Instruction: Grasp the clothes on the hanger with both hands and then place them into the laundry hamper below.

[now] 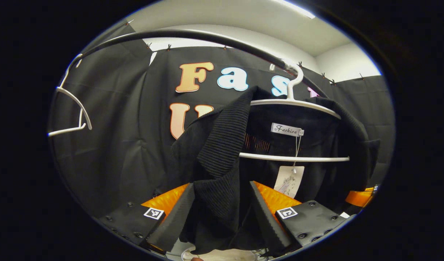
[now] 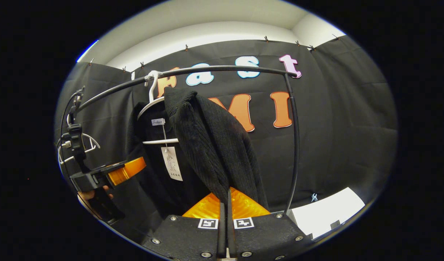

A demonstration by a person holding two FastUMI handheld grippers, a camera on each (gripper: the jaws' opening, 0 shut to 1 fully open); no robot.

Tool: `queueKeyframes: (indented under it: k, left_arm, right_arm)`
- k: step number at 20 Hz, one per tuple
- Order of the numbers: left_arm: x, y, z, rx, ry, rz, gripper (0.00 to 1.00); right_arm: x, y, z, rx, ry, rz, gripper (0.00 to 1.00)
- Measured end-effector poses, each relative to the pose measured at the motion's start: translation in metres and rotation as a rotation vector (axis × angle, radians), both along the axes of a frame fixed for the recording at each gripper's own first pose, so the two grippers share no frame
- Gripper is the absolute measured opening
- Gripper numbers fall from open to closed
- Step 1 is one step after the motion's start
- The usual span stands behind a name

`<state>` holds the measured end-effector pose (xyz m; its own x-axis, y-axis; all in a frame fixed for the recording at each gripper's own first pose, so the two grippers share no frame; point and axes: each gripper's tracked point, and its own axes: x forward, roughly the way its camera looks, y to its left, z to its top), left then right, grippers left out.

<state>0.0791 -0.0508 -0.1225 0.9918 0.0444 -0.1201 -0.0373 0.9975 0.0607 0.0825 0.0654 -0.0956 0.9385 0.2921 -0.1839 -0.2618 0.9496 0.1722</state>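
Spread wide, the left claw (image 1: 222, 217) has a fold of the black ribbed knit garment (image 1: 222, 152) hanging between its fingers, neither visibly pressing it. That garment hangs on a white plastic hanger (image 1: 294, 105) hooked over a curved black rail (image 1: 193, 34). Pressed together, the right claw (image 2: 225, 221) meets the garment's lower edge; whether it pinches cloth is unclear.

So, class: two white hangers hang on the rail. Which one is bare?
The bare white hanger at the rail's left end in the left gripper view; the other hanger carries the black garment.
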Motion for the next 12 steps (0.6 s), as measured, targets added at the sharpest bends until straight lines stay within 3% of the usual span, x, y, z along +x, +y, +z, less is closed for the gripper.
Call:
queueKeyframes:
  k: [8, 12]
  left_arm:
    - [0.019, 0.003, -0.027, -0.017, 0.072, 0.002, 0.93]
    - [0.019, 0.012, -0.03, -0.013, 0.075, 0.006, 0.74]
  right_arm:
    - [0.003, -0.017, 0.014, 0.017, -0.021, 0.003, 0.01]
    - [0.0, -0.026, 0.025, 0.018, -0.037, 0.001, 0.0]
